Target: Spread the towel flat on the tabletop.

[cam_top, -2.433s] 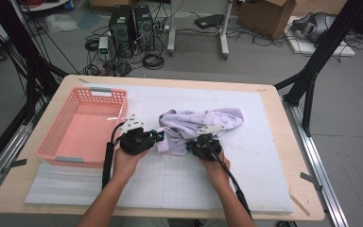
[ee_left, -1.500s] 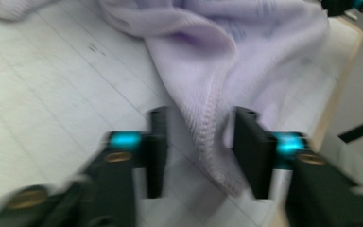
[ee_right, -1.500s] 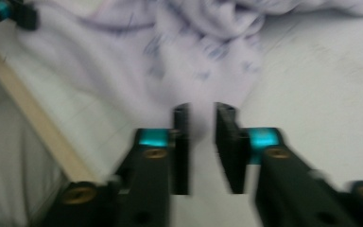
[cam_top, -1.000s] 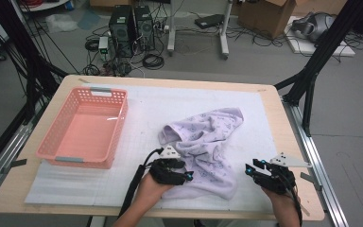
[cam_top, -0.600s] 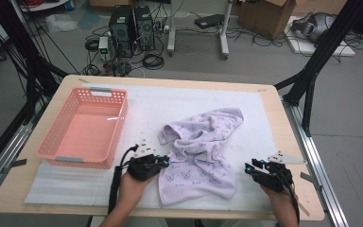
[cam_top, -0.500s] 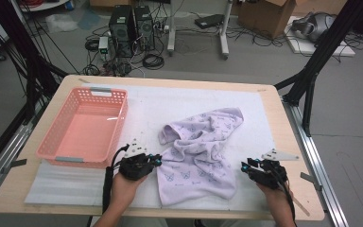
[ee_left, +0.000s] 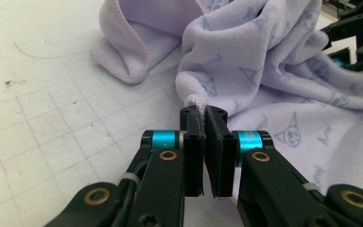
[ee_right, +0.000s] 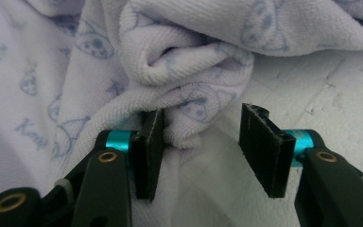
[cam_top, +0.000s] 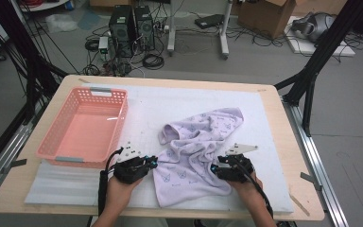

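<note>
High view | left claw point(cam_top: 154, 163) pinches towel point(cam_top: 196, 156) edge | right claw point(cam_top: 213, 169) wide around fold

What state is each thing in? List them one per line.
Lilac towel: crumpled, lying on the white mat.
Pink basket: upright, empty.
Left gripper: shut on the towel's edge.
Right gripper: open, a towel fold between its jaws.
White mat: flat on the table.

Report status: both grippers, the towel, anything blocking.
Left gripper shut on towel edge. Right gripper open, a towel fold between its jaws, not clamped. Towel rumpled on white mat. Pink basket off to the left; nothing blocking.
</note>
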{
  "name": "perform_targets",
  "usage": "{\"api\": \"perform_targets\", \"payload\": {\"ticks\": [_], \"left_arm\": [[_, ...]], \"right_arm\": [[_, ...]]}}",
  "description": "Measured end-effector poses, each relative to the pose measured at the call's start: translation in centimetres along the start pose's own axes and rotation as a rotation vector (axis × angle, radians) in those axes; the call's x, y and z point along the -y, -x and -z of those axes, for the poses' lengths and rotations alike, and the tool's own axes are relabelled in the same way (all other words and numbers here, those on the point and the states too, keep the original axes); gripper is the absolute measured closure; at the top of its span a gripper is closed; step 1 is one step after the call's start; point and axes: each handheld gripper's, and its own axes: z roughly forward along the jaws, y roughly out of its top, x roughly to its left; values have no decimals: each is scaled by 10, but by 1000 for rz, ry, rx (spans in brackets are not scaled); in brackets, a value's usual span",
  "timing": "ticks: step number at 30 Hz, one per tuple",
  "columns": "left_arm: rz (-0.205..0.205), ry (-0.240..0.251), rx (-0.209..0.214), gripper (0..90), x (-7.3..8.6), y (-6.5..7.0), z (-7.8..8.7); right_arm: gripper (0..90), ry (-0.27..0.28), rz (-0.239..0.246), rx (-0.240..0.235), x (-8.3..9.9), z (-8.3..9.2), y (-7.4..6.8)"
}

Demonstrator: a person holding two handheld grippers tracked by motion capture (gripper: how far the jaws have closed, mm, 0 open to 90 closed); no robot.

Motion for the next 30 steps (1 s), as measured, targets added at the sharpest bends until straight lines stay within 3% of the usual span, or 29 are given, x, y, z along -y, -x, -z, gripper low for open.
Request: {"api": "perform_targets", "payload": {"ticks": [1, 2, 3, 6, 15, 18, 20, 22, 24, 26, 28, 30], "left_arm": [[-5, -1, 2, 852, 0, 0, 0], [-5, -2, 6, 852, 0, 0, -1], [-6, -1, 5, 852, 1, 1, 0], [-7, 9, -5, 853, 1, 1, 2], [2, 0, -33, 859, 2, 1, 1], [7, -3, -33, 859, 3, 0, 1], [-3, -11, -34, 858, 3, 2, -2], [-8, -11, -16, 836, 3, 2, -3], [-10, 2, 14, 626, 2, 3, -5], [-9, 13, 22, 511, 0, 5, -7], [-2, 16, 43, 442, -4, 5, -12], [2, 6, 68, 426, -9, 5, -18]], "right_arm": [[626, 1, -2, 1, 0, 0, -2], [810, -5, -6, -27, 0, 1, -3], [815, -10, -14, -52, 0, 2, -5], [838, -21, 22, -20, 0, 9, -6], [839, -46, -22, 206, 26, 70, 19], [836, -66, -49, 239, 39, 89, 20], [824, -104, -65, 218, 47, 93, 18], [760, -115, -56, 162, 52, 94, 14], [652, -28, -73, 106, 51, 100, 16], [632, 78, -99, 94, 45, 108, 23], [647, 110, -88, 125, 34, 110, 34], [646, 93, -83, 135, 22, 100, 46]]}}
